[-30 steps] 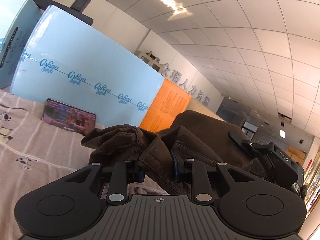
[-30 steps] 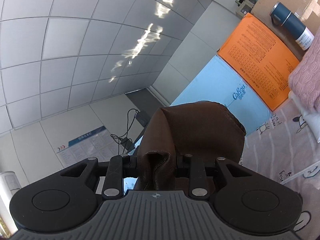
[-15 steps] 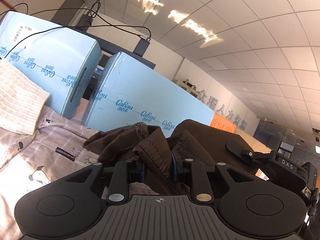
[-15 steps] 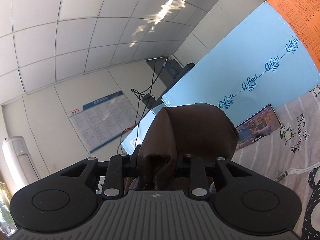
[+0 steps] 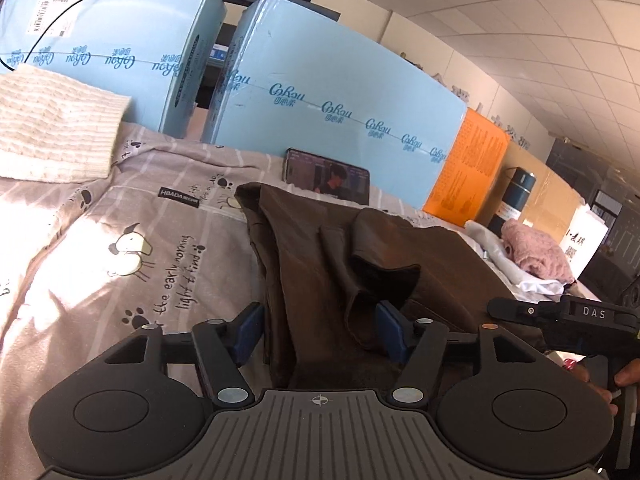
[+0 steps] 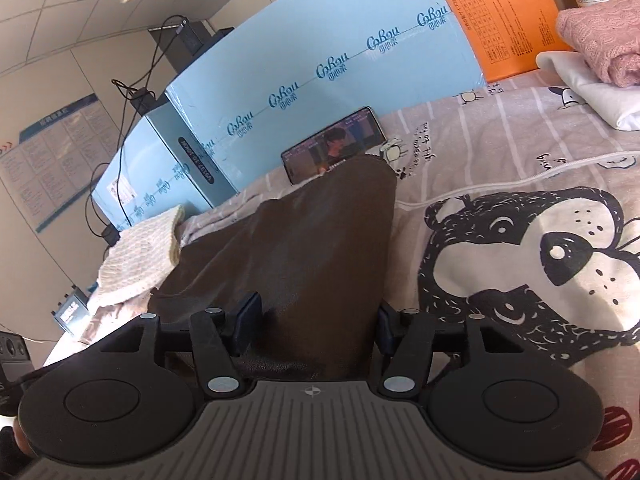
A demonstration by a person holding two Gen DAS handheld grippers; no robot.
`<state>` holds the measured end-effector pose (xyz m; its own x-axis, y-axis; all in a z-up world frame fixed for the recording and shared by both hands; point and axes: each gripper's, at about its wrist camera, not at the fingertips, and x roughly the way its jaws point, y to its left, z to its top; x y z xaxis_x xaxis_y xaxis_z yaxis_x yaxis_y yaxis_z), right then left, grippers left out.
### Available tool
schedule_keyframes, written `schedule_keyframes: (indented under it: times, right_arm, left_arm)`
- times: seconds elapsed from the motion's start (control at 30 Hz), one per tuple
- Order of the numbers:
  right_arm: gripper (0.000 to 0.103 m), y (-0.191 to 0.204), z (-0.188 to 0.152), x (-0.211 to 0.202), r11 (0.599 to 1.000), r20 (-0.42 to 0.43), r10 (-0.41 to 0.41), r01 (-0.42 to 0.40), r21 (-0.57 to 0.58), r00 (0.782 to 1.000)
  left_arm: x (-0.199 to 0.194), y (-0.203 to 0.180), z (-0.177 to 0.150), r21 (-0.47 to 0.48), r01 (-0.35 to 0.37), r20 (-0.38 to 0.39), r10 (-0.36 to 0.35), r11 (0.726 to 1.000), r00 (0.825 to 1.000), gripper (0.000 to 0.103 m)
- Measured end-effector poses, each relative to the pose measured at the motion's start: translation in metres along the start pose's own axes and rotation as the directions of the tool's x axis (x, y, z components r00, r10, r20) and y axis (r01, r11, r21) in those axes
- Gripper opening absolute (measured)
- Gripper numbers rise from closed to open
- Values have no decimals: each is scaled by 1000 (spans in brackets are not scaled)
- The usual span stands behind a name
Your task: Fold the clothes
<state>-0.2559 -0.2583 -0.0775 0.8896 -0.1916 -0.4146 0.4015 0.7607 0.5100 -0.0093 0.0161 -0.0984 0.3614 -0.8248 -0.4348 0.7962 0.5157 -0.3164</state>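
Both jaws just opened. Left hand-held gripper [image 5: 320, 330] wide, brown garment [image 5: 360, 256] loose between pads. Right hand-held gripper [image 6: 316, 322] likewise. Garment flat on bedsheet [image 6: 500, 160]; phone [image 6: 334, 144] and blue boxes [image 5: 340, 100] ahead; garment's near edge hidden.

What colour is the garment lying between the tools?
Dark brown garment, plain, no print. It shows best in the right wrist view, spread on the cartoon-print sheet.

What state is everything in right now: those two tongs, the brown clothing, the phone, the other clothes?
Left tongs: open, just widened, brown cloth between.
Right tongs: open, just widened, cloth between.
Brown garment: lying on the bed.
Phone: screen lit, propped on its side.
Pink knit: folded, atop white garment.
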Motion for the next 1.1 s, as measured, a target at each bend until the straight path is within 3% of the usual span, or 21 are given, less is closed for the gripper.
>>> schedule_keyframes:
  times: [0.1, 0.2, 0.27, 0.37, 0.4, 0.47, 0.57, 0.7, 0.8, 0.93, 1.03, 1.1]
  right_arm:
    - [85, 9, 0, -10, 992, 79, -86, 93, -88, 993]
    - [88, 20, 3, -22, 973, 175, -114, 145, -178, 978]
    - [92, 29, 4, -25, 966, 182, -51, 94, -239, 982]
    - [95, 43, -1, -18, 945, 94, 83, -48, -323, 992]
    - [96, 49, -3, -14, 934, 59, 120, -93, -345, 991]
    - [97, 62, -10, -4, 911, 4, 157, -143, -386, 988]
    - [97, 91, -23, 15, 875, -39, 91, -99, -473, 995]
    - [97, 112, -35, 29, 817, -63, 29, -60, -574, 998]
    - [97, 119, -39, 40, 789, -64, -46, -3, -615, 997]
    - [102, 124, -43, 54, 761, -61, -119, 52, -647, 991]
    - [103, 124, -43, 63, 767, -72, -142, 64, -639, 987]
    - [103, 125, -43, 67, 764, -72, -154, 72, -641, 985]
  left_arm:
    - [-18, 11, 5, 33, -71, 11, 71, 997, 997, 83]
    - [-37, 19, 16, 79, -179, 47, 176, 981, 983, 91]
    - [-50, 22, 25, 120, -260, 98, 249, 958, 963, 92]
    - [-63, 27, 45, 111, -337, 158, 318, 935, 935, 97]
    - [-64, 28, 48, 104, -339, 166, 319, 935, 933, 98]
    - [-53, 29, 50, 81, -276, 141, 263, 958, 954, 100]
    - [-27, 30, 50, 51, -177, 79, 173, 983, 982, 100]
    - [17, 29, 63, 44, -56, -14, 57, 997, 998, 100]
    - [58, 34, 79, -9, 33, -121, -34, 999, 992, 100]
    - [116, 40, 93, -84, 108, -241, -126, 991, 962, 100]
    - [145, 50, 86, -196, 180, -232, -224, 964, 947, 100]
    - [144, 50, 81, -206, 211, -199, -252, 956, 947, 99]
